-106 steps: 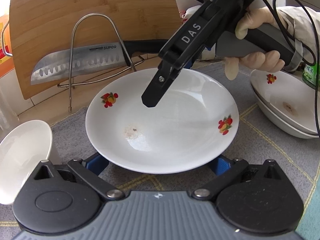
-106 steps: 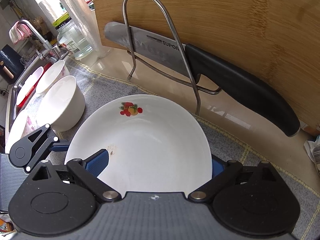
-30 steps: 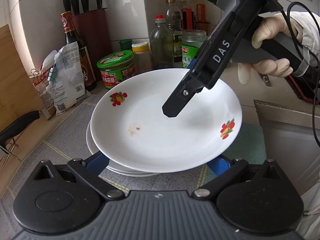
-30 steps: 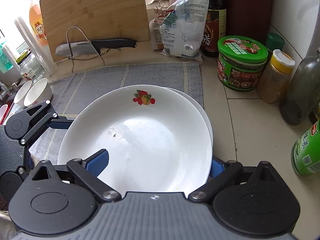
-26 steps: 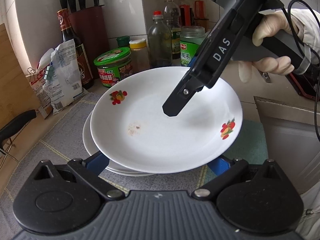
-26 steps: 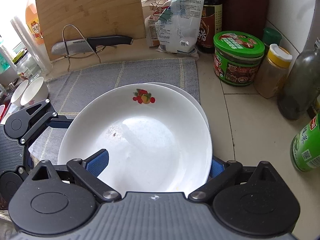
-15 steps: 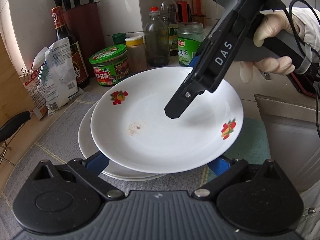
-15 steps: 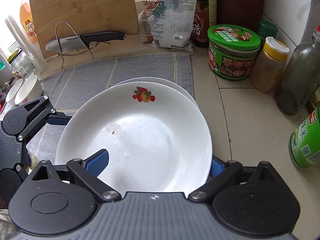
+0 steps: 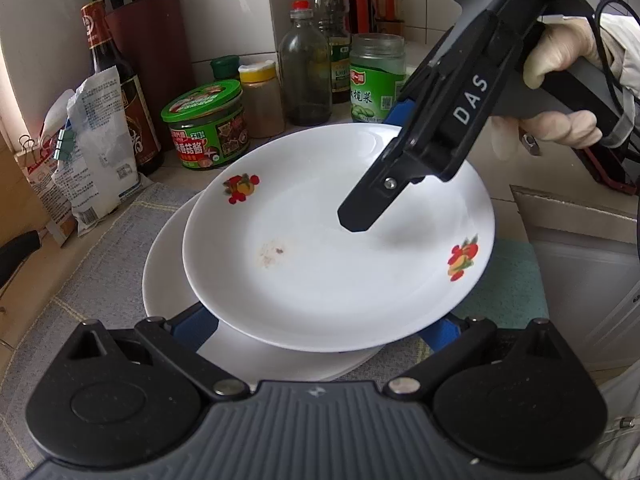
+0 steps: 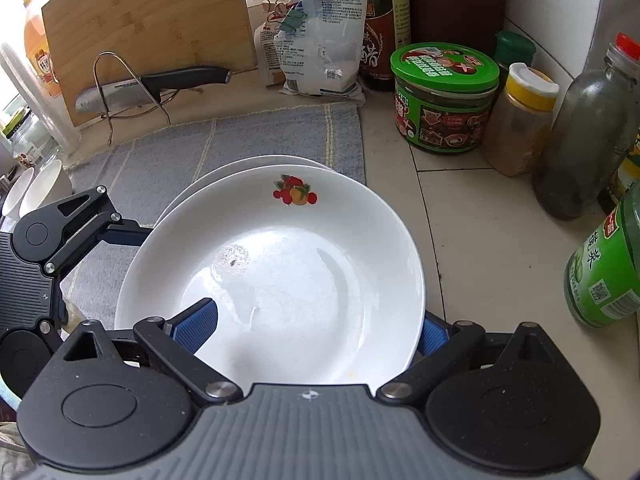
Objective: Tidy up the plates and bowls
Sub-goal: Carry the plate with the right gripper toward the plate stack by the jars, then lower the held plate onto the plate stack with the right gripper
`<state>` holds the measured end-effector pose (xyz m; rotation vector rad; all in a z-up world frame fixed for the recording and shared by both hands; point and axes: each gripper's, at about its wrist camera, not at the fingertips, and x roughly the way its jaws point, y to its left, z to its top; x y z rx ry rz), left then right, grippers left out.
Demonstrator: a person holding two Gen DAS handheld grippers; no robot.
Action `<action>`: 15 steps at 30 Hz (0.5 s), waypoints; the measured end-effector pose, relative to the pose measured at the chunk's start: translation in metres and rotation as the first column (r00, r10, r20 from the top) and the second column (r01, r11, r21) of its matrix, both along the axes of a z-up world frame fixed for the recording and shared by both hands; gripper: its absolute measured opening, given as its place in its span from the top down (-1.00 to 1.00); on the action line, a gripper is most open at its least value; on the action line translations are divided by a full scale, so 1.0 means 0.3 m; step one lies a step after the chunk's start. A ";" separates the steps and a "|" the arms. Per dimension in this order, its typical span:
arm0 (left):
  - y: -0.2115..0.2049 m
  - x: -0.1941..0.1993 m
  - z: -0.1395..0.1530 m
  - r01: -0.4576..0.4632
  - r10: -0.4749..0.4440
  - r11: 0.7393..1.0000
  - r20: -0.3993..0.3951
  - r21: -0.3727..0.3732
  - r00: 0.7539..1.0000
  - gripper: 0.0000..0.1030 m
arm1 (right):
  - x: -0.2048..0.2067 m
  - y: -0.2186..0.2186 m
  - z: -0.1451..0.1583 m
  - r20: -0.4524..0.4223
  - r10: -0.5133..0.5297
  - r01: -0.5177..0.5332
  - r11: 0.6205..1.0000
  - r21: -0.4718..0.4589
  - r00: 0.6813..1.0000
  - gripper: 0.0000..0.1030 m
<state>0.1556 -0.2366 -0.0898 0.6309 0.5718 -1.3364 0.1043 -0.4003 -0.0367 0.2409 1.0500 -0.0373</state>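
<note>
Both grippers, left gripper [image 9: 320, 322] and right gripper [image 10: 316, 328], clamp the fruit-print plate [image 9: 340, 240] off-centre above the stack [image 9: 168, 280]; uneven release risks chipping.

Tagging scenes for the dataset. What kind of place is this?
Most likely a home kitchen counter: a knife on a wire rack before a wooden cutting board, sauce bottles and jars along a tiled wall, and stacked plates on a cloth mat.

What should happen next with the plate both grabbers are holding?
Probably lower it gently. The fruit-print plate is held between the left gripper and the right gripper, just above the stacked plates on the grey mat, nearly lined up.
</note>
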 end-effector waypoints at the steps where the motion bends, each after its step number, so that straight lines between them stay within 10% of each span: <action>1: -0.002 0.005 -0.001 0.001 -0.001 1.000 -0.011 0.003 1.000 -0.98 | 0.001 -0.001 0.001 -0.001 -0.001 0.001 1.000 0.000 1.000 -0.97; 15: -0.032 0.049 -0.011 0.010 -0.001 0.996 -0.102 0.088 0.995 -0.96 | 0.021 -0.005 0.004 -0.018 -0.014 0.014 1.000 0.017 1.000 -0.97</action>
